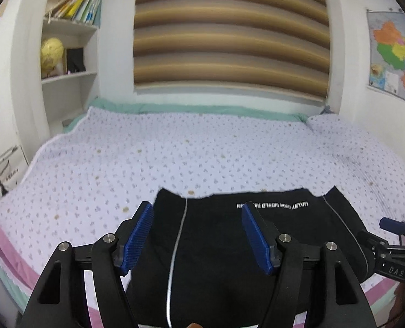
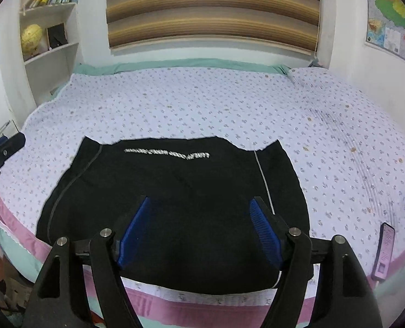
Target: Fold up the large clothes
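Note:
A black garment (image 2: 175, 199) with white lettering and thin white seams lies folded flat near the front edge of the bed (image 2: 191, 104). In the left wrist view the same garment (image 1: 216, 246) fills the lower middle. My left gripper (image 1: 197, 213) hangs above it, blue pads wide apart, nothing between them. Above the garment's near half, my right gripper (image 2: 199, 207) is open too, holding nothing. The right gripper also shows at the right edge of the left wrist view (image 1: 393, 246), and part of the left gripper at the left edge of the right wrist view (image 2: 3, 150).
The bed has a lilac dotted cover with a pink hem (image 2: 153, 303). A phone (image 2: 385, 251) lies at the bed's front right corner. A bookshelf (image 1: 68, 49) with a globe stands at the back left, a striped blind (image 1: 229, 32) behind, a map (image 1: 393, 54) on the right wall.

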The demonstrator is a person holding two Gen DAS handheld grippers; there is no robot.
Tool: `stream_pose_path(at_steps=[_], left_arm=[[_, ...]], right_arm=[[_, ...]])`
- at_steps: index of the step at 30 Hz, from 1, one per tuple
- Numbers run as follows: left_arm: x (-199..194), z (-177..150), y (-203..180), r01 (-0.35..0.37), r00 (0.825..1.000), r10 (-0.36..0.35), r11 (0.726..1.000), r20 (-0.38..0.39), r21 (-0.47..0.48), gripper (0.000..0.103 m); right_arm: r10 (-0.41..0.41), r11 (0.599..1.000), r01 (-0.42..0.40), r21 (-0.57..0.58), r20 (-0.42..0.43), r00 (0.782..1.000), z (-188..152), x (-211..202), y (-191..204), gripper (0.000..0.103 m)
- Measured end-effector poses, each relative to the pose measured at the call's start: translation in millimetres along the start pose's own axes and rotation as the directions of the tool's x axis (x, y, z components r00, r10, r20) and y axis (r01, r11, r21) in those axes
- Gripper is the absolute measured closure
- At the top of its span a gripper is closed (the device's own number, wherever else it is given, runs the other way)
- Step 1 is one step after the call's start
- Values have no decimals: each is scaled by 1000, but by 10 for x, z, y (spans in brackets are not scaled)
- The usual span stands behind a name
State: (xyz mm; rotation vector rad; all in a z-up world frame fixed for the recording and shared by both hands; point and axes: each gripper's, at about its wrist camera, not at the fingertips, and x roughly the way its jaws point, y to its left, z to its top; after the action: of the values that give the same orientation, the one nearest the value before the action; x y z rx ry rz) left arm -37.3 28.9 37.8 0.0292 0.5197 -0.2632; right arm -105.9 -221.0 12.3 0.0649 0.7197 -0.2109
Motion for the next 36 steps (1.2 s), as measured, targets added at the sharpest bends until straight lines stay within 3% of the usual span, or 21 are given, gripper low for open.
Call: stream_pose_path(at_steps=[12,21,36], left_arm=[[452,-333,-339,-46,989,52,998,-138,43,34],[561,-373,-489,-39,987,51,996,-155,80,34],[424,-484,-331,7,986,7,997,-169,80,34]], right_arm=[[17,996,-11,88,-71,997,-207,495,-363,26],[54,996,-46,79,-94,994,-239,657,-325,26],[-35,999,39,31,-128,991,-223,588,-44,26]])
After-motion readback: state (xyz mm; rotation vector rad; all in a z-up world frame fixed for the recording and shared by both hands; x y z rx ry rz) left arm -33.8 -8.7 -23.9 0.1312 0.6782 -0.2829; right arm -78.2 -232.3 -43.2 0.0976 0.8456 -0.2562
